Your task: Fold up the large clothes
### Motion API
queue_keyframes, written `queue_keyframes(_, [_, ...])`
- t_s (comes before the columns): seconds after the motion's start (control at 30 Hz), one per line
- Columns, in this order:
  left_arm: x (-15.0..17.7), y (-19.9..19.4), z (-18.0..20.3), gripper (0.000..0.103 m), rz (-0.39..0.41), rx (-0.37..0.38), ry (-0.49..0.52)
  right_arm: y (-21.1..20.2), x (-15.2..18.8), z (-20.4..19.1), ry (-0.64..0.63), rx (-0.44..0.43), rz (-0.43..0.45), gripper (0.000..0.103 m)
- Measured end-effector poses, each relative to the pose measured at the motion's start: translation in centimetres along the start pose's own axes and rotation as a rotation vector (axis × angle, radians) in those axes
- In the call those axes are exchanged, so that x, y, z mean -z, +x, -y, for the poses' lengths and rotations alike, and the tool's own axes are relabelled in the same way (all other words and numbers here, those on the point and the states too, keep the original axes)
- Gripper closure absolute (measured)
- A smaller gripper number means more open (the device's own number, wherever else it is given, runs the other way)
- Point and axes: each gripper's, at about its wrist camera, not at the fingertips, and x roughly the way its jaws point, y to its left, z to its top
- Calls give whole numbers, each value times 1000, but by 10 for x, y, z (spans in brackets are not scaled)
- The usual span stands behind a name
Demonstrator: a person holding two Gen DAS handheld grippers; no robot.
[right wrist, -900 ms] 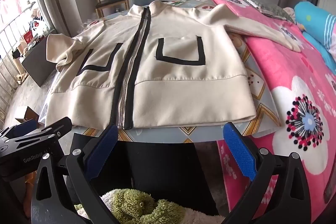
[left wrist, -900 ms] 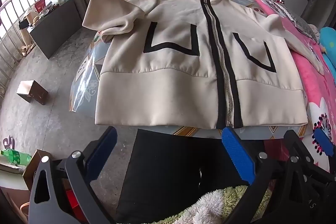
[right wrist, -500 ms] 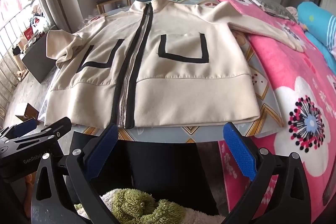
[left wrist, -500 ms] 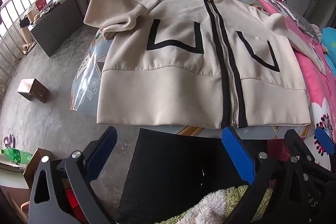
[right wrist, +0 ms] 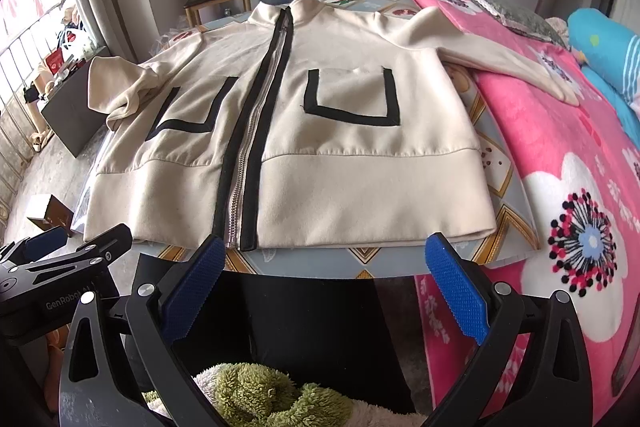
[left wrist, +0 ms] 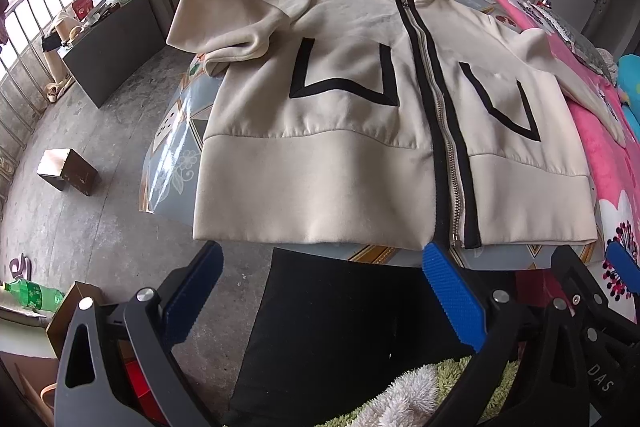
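1. Across the middle of both frames, the cream jacket (left wrist: 360, 147) lies face up and zipped on the desk (left wrist: 172, 151), its hem along the near edge. It covers nearly the whole top, so I judge that any careless pull could drag it off toward me.
2. At the right of the right wrist frame, one sleeve (right wrist: 508, 63) runs off the desk onto the pink blanket (right wrist: 560, 155). The plush may cling, so folding that sleeve in could tug the body crooked.
3. At the upper left of the left wrist frame, the other sleeve (left wrist: 224, 27) is bunched and partly overhangs the desk edge. Pinching the heap might catch two layers at once.
4. Down the centre, the zipper (left wrist: 444, 131) is stiff; a fold across it may spring back.
5. At the bottom of each frame, my left tongs (left wrist: 320, 291) and right tongs (right wrist: 320, 291) are spread wide and empty, short of the hem. Closing too shallow would likely slip off the thick hem band.
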Motion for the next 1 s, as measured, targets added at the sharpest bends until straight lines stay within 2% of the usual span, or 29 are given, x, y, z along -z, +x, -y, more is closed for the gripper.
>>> queue_keyframes(1.0, [-3, 1, -6, 5, 1, -12, -14, -2, -3, -6, -12, 10, 12, 7])
